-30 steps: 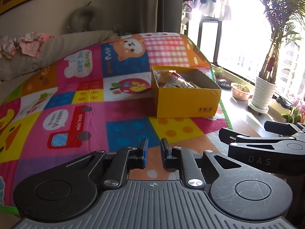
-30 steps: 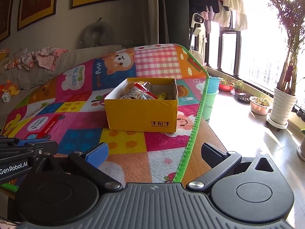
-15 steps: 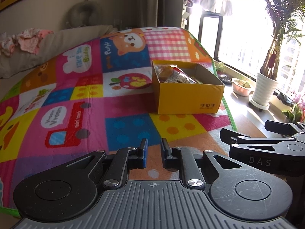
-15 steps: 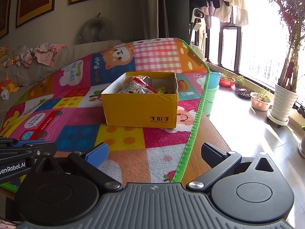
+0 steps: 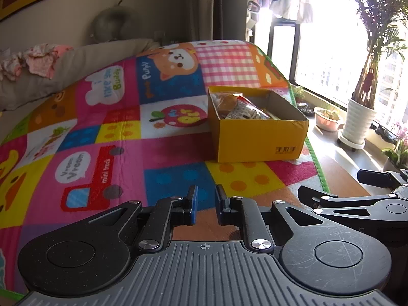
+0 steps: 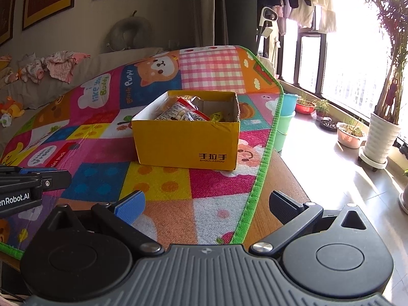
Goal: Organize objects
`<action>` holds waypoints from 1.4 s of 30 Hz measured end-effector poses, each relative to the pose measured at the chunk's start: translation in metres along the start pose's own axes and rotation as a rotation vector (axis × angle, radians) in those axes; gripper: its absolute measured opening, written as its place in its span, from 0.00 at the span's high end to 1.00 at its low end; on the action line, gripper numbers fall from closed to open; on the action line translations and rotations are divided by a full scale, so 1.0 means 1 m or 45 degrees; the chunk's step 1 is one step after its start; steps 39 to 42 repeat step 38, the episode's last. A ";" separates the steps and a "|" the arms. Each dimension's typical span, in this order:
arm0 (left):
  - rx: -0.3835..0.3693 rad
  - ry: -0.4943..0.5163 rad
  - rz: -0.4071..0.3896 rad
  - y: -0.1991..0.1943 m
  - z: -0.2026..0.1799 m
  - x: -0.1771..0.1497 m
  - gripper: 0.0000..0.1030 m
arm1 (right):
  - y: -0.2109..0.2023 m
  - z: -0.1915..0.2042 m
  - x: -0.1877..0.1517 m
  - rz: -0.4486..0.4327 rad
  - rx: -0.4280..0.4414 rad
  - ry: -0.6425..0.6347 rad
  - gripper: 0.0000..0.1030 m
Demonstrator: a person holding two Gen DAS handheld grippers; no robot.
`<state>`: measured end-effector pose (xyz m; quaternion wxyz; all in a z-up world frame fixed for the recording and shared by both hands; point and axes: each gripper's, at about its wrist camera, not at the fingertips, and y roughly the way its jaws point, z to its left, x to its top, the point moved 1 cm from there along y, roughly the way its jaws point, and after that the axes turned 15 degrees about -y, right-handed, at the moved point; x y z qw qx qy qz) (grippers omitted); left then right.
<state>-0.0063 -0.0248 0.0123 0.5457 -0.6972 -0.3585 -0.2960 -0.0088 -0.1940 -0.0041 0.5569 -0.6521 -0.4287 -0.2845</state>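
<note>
A yellow cardboard box (image 5: 257, 137) stands open on the colourful play mat (image 5: 107, 132), near its right edge; it also shows in the right wrist view (image 6: 188, 142). Snack packets (image 6: 178, 111) lie inside it. My left gripper (image 5: 205, 204) hangs over the mat's near edge, short of the box, its blue pads a narrow gap apart and holding nothing. My right gripper (image 6: 206, 204) is wide open and empty, over the mat's green border, in front of the box. Each gripper shows at the edge of the other's view.
The mat covers a wooden table (image 6: 283, 178) whose right edge drops to a sunlit floor. Potted plants (image 6: 382, 130) and stacked buckets (image 6: 287, 117) stand by the window. A sofa with clothes (image 6: 58, 66) lies behind the table.
Both grippers have moved a little forward toward the box, which looks slightly nearer. Their jaws have not changed.
</note>
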 end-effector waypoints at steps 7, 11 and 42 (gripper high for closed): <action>0.007 -0.010 0.053 0.008 0.003 -0.003 0.83 | 0.005 0.000 -0.001 0.017 0.009 -0.001 0.00; 0.004 -0.002 0.061 0.009 0.002 -0.004 0.84 | 0.008 -0.001 -0.002 0.023 0.009 0.001 0.00; -0.006 -0.028 0.107 0.018 0.008 -0.001 0.84 | 0.012 -0.004 0.002 0.011 0.016 -0.001 0.00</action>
